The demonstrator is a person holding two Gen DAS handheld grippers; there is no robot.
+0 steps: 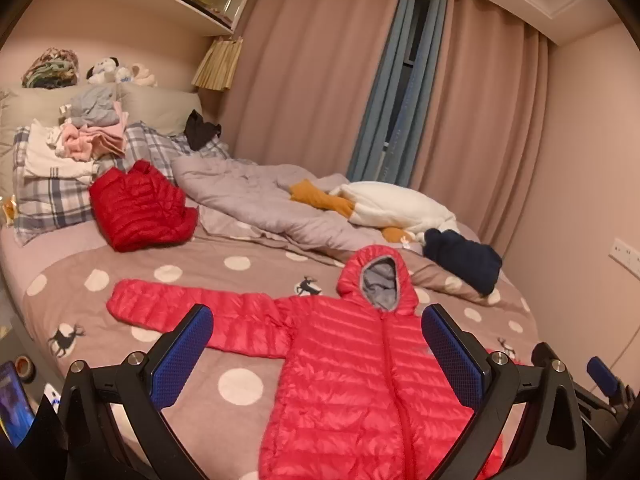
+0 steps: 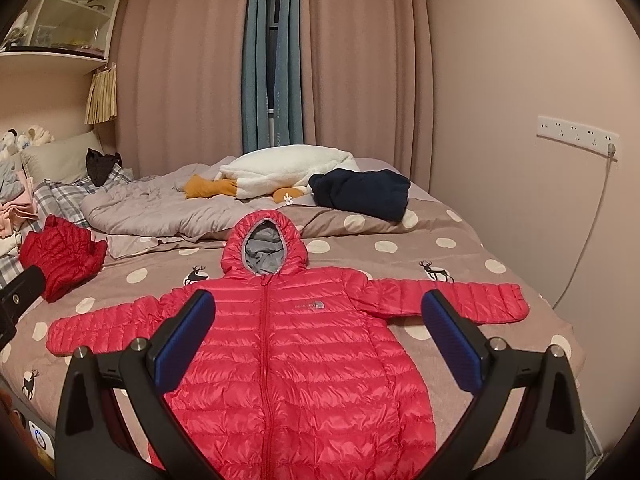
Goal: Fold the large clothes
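Observation:
A red hooded puffer jacket (image 1: 352,372) lies flat and face up on the dotted bedspread (image 1: 192,364), zipped, sleeves spread out to both sides, hood with grey lining pointing to the far side. It also shows in the right wrist view (image 2: 304,356). My left gripper (image 1: 318,344) is open and empty, hovering above the jacket's left side. My right gripper (image 2: 318,340) is open and empty, above the jacket's chest. Part of the right gripper (image 1: 600,372) shows at the right edge of the left wrist view.
A folded darker red puffer (image 1: 140,208) lies at the left by plaid pillows (image 1: 52,200) with stacked clothes (image 1: 92,136). A rumpled grey quilt (image 1: 256,200), a white plush goose (image 1: 396,204) and a navy garment (image 1: 464,260) lie behind. A wall (image 2: 520,200) bounds the right.

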